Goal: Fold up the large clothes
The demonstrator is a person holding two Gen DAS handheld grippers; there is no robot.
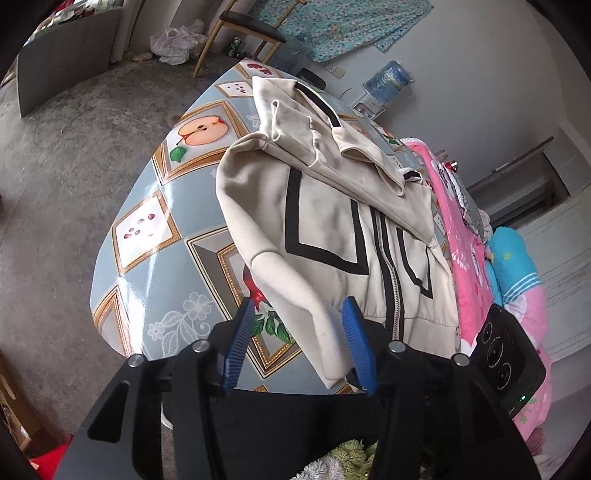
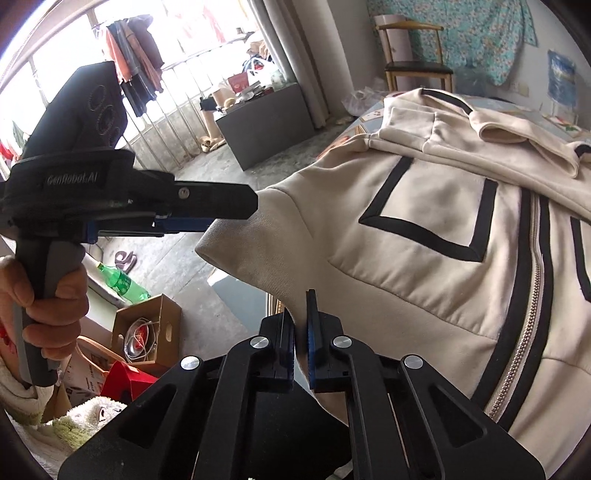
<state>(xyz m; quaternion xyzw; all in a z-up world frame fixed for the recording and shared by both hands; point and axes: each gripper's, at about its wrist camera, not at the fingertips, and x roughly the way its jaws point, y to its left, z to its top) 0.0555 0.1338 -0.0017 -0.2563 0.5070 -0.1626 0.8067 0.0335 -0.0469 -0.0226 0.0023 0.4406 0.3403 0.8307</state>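
Note:
A cream zip jacket point(image 1: 332, 221) with black stripe trim lies spread on the table, its hood folded over at the far end. One sleeve point(image 1: 317, 325) hangs off the near edge between the blue pads of my left gripper point(image 1: 298, 347). The pads stand apart and the cuff rests against the right one. In the right wrist view the same jacket point(image 2: 424, 229) fills the right side. My right gripper point(image 2: 301, 332) is shut on the fabric at the base of that sleeve. The left gripper point(image 2: 236, 210), held by a hand, touches the cuff end from the left.
The table point(image 1: 155, 229) wears a glossy fruit-print cloth, its rounded edge near me. Pink and blue bedding point(image 1: 480, 258) lies along the jacket's right side. On the floor stand a cardboard box point(image 2: 147, 328), a green bottle point(image 2: 123, 282) and a grey cabinet point(image 2: 266, 122). A chair point(image 1: 243, 33) stands beyond the table.

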